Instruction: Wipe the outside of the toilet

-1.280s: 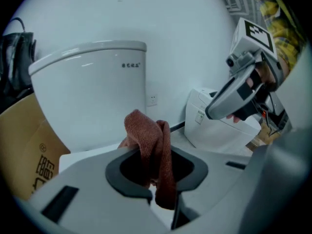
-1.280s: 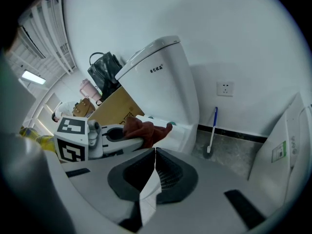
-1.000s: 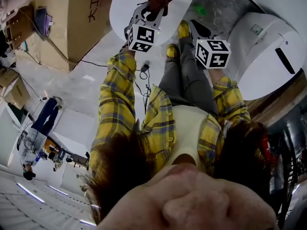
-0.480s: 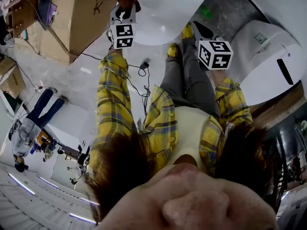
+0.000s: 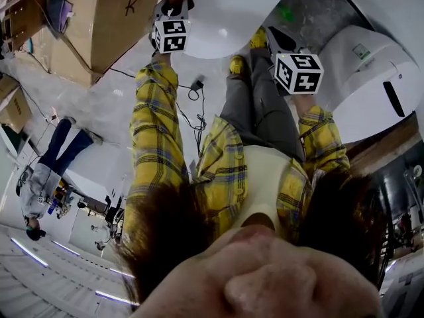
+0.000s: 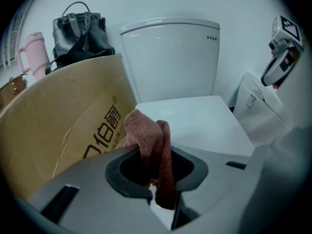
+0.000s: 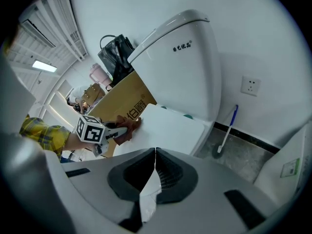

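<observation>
Pinches a rust-red cloth (image 6: 152, 145) between the jaws of the left gripper (image 6: 160, 182), low in the middle of the left gripper view, folds bunched above the pads and a strip hanging below. Sets that cloth at the left edge of the closed lid (image 6: 195, 123) of the toilet (image 6: 170, 82), mid-frame, just beside a tilted cardboard box (image 6: 58, 126) filling the left side. Behind the lid, upright against the wall, the white tank (image 6: 170, 57). At the upper left, above the box, a black bag (image 6: 80, 33) and a pink cup (image 6: 30, 57).

Closes the jaws of the right gripper (image 7: 155, 172) on nothing, tips meeting in a thin line at the lower middle of the right gripper view. Hangs in the air apart from the toilet, facing its side, with a blue-handled brush (image 7: 228, 128) leaning on the wall at the right and a wall socket (image 7: 250, 86) above it.

In the head view, yellow checked sleeves (image 5: 156, 131) reaching toward the top of the frame, and a second white fixture (image 5: 371, 78) at the upper right, near the right gripper
</observation>
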{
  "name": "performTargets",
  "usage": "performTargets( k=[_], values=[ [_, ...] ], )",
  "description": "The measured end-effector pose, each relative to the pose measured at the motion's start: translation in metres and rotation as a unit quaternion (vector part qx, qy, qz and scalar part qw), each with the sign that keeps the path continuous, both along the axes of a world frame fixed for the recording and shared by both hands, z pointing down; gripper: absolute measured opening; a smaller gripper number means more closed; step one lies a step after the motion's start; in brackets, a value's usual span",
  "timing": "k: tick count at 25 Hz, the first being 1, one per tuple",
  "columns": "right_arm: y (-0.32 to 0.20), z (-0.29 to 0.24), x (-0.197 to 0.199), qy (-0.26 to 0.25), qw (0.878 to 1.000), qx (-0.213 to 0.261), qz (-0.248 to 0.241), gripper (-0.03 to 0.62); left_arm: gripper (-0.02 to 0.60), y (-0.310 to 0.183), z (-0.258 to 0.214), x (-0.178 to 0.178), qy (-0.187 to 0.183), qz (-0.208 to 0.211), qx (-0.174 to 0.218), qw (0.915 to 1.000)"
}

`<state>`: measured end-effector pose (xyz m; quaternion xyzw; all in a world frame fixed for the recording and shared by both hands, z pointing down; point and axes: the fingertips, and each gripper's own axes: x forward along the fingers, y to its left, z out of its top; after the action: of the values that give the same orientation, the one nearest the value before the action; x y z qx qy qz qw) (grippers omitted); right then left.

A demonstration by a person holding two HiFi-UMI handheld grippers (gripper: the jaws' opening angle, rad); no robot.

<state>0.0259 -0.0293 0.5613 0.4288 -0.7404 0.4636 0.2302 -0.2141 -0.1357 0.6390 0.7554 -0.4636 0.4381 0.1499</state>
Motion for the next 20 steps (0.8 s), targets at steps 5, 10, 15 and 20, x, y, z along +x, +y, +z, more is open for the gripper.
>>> performTargets(
  k=[5, 10, 15, 20],
  values=[
    [0.002, 0.001, 0.006, -0.001, 1.0, 0.0, 0.007, 0.026, 0.094, 0.011, 0.008, 0.024, 0.007, 0.025, -0.015, 0.9996],
    [0.006, 0.002, 0.009, -0.001, 1.0, -0.001, 0.015, 0.026, 0.095, 0.026, 0.012, 0.049, 0.014, 0.061, -0.026, 0.9977],
    [0.011, 0.003, 0.007, -0.002, 1.0, -0.004, 0.023, 0.026, 0.095, 0.037, 0.014, 0.065, 0.026, 0.082, -0.033, 0.9958],
    [0.019, 0.004, 0.007, -0.002, 1.0, -0.006, 0.029, 0.026, 0.095, 0.054, 0.014, 0.085, 0.04, 0.102, -0.04, 0.9932]
  ],
)
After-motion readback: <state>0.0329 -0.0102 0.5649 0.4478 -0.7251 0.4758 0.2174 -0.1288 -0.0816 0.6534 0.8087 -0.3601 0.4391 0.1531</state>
